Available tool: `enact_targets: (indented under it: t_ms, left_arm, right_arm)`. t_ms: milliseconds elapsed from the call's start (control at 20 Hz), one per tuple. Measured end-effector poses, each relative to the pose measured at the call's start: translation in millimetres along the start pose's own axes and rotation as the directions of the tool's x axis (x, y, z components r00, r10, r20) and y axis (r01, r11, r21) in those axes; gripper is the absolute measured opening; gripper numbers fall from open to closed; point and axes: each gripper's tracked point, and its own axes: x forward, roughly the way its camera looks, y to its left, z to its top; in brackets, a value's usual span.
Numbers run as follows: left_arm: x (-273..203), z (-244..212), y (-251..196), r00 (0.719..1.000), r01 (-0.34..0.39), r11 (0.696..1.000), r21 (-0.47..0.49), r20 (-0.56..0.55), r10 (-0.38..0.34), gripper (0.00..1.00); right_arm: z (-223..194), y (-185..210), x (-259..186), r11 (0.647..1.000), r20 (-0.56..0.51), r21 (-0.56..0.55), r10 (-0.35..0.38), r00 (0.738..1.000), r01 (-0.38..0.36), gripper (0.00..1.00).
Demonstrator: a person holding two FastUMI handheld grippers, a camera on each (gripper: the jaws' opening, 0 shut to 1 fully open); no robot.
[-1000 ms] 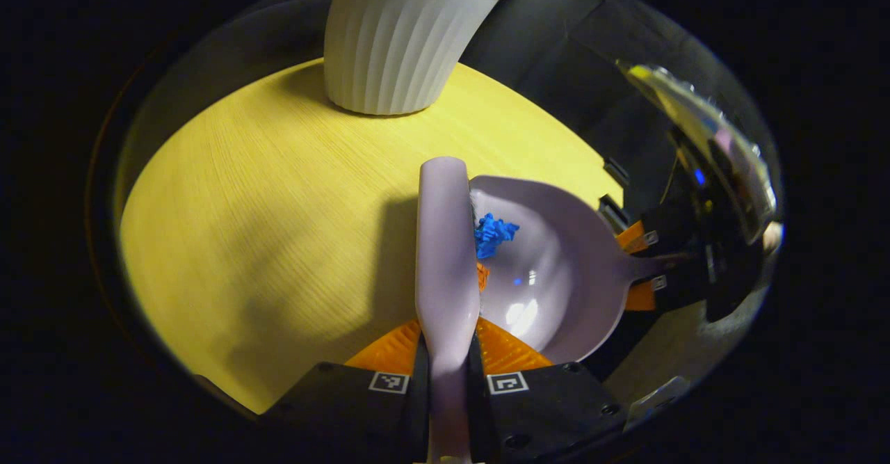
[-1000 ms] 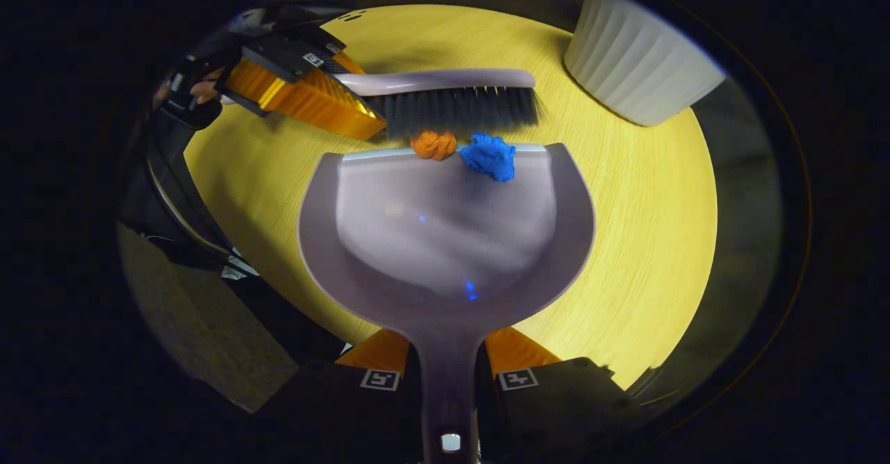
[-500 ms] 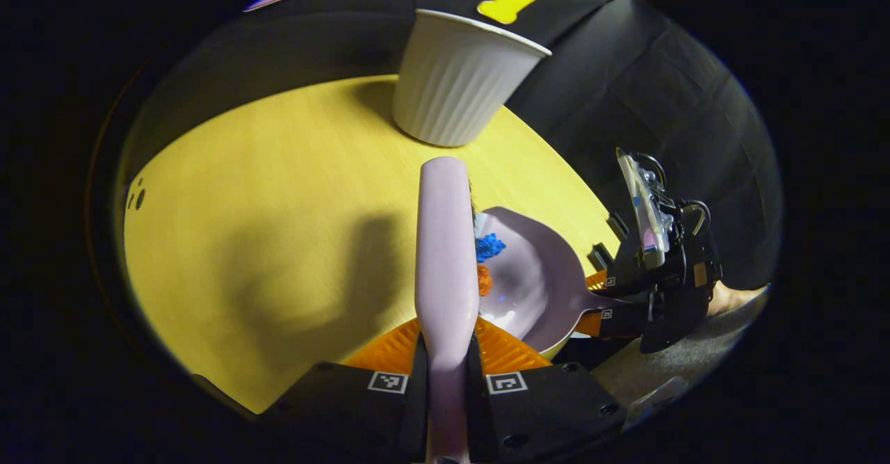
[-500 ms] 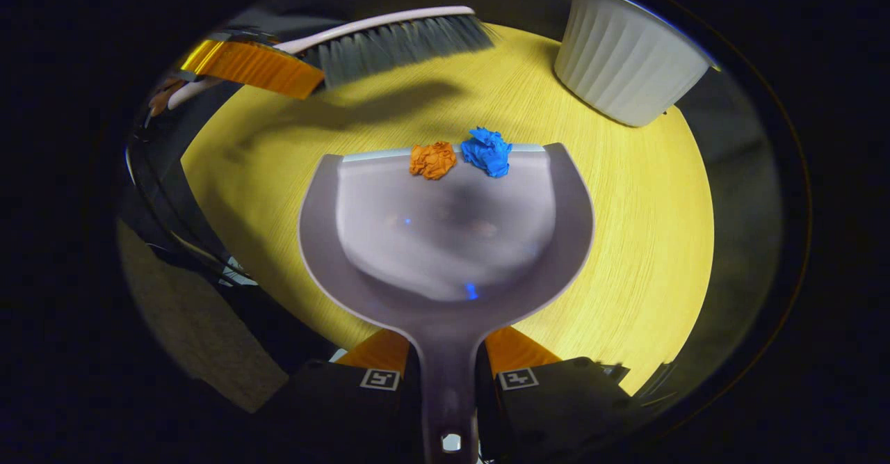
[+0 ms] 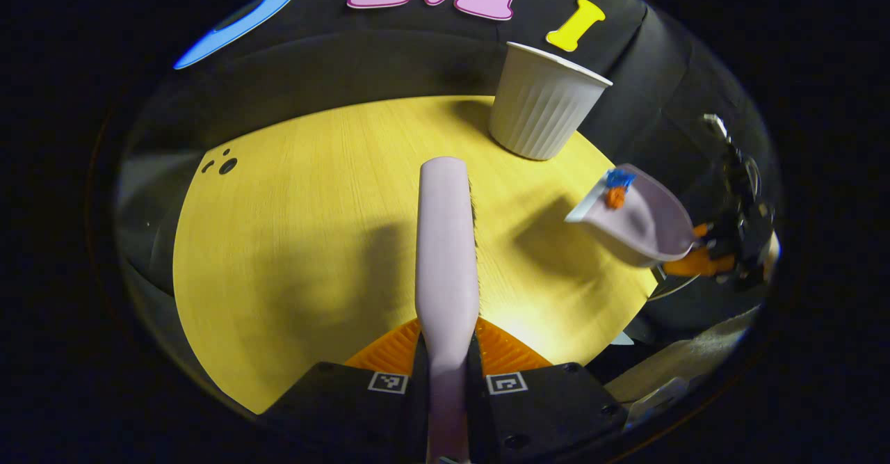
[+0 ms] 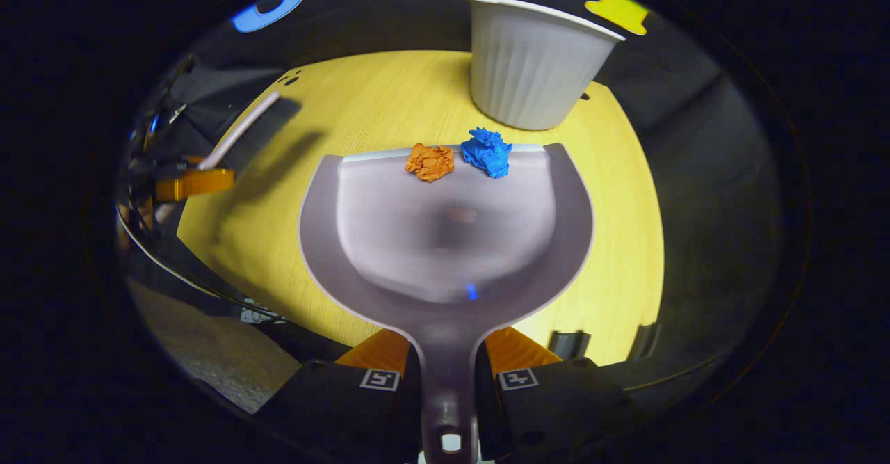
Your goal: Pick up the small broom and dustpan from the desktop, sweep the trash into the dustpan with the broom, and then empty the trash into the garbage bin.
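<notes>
At the left, the left gripper (image 5: pixel 448 373) is clamped on the handle of the pale lilac plastic broom (image 5: pixel 447 241), held above the round yellow wooden desktop (image 5: pixel 292 241). The right gripper (image 6: pixel 448 373) pinches the handle of the matching lilac plastic dustpan (image 6: pixel 445 241) — lifted clear of the desktop. A crumpled orange paper ball (image 6: pixel 430 161) and a crumpled blue paper ball (image 6: pixel 487 151) sit at its front lip; being light and loose, they would likely roll off if it tips forward. Rightward, the white ribbed garbage bin (image 6: pixel 532 67) stands near the desktop's far edge, with open room between.
</notes>
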Motion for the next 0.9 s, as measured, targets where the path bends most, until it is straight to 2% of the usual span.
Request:
enact_targets:
  t_ms: [150, 350, 400, 450, 650, 700, 750, 800, 900]
  left_arm:
    - [10.7, -20.7, -0.6, 1.000, 0.028, 1.000, 0.013, -0.011, -0.028, 0.27]
    - [14.9, -45.7, -2.8, 0.997, 0.078, 0.997, -0.022, -0.023, -0.078, 0.27]
    - [17.3, -47.3, -3.8, 0.996, 0.082, 0.996, -0.028, -0.023, -0.083, 0.24]
    - [18.2, -48.2, -4.1, 0.996, 0.087, 0.996, -0.032, -0.021, -0.088, 0.27]
    - [14.3, -47.7, 2.3, 0.997, 0.079, 0.996, -0.044, 0.001, -0.079, 0.27]
    - [12.8, -47.4, 3.7, 0.997, 0.079, 0.995, -0.054, 0.006, -0.079, 0.27]
    - [12.9, -48.7, 6.5, 0.997, 0.076, 0.995, -0.064, 0.007, -0.076, 0.27]
    - [12.4, -49.8, 9.6, 0.997, 0.071, 0.995, -0.075, 0.006, -0.071, 0.27]
    - [12.0, -51.9, 14.8, 0.998, 0.061, 0.994, -0.095, 0.003, -0.061, 0.27]
  right_arm:
    - [4.9, -3.2, -5.2, 0.998, 0.050, 0.060, -0.024, 0.998, 0.021, 0.36]
    - [10.8, -3.2, 3.1, 0.988, 0.092, 0.144, -0.072, 0.993, 0.058, 0.36]
    - [13.2, -3.5, 7.9, 0.983, 0.101, 0.168, -0.090, 0.991, 0.072, 0.32]
    - [14.4, -4.5, 13.7, 0.980, 0.099, 0.178, -0.108, 0.989, 0.089, 0.36]
    - [12.9, 2.3, 8.2, 0.970, 0.062, 0.118, -0.222, 0.973, 0.214, 0.36]
    - [12.4, 3.3, 4.2, 0.970, 0.058, 0.105, -0.225, 0.973, 0.218, 0.36]
    - [11.0, 6.9, 4.3, 0.972, 0.053, 0.098, -0.220, 0.974, 0.214, 0.41]
    - [12.3, 2.8, -1.5, 0.974, 0.035, 0.086, -0.211, 0.977, 0.208, 0.36]
    - [14.3, -0.1, -6.4, 0.979, -0.029, 0.033, -0.198, 0.980, 0.199, 0.36]
